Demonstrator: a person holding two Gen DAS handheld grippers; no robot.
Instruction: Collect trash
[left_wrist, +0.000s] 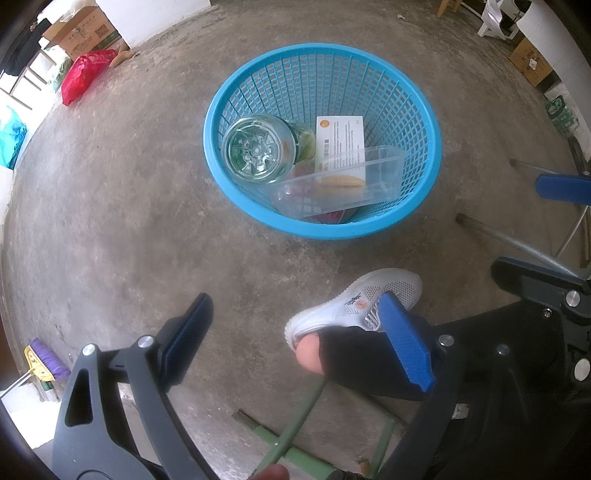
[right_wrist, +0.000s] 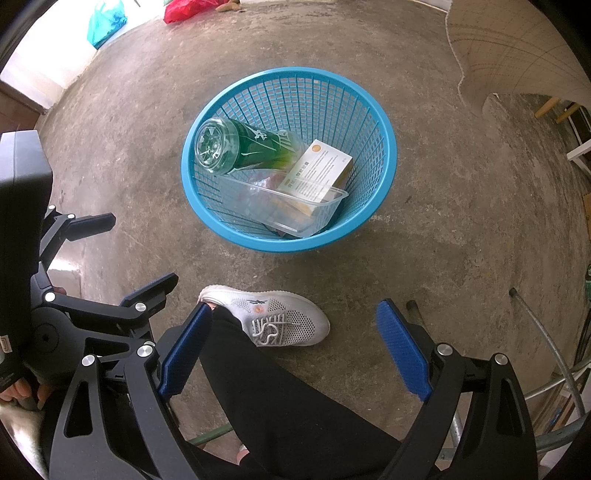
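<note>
Two grippers, left gripper (left_wrist: 299, 339) and right gripper (right_wrist: 293, 347) jaws released, blue basket (right_wrist: 384, 125), green-labelled bottle (right_wrist: 240, 146), printed box (right_wrist: 317, 171) text illegible

I find a blue mesh basket (left_wrist: 322, 51) standing upright on the concrete floor. Inside it I see a clear green-labelled bottle (left_wrist: 258, 149) lying tilted, its base turned up toward the rim. Beside it, a white printed carton (left_wrist: 341, 138) leans against the wall. A clear plastic tray (left_wrist: 332, 192) lies across the front of the carton, over some reddish scraps I cannot identify.
</note>
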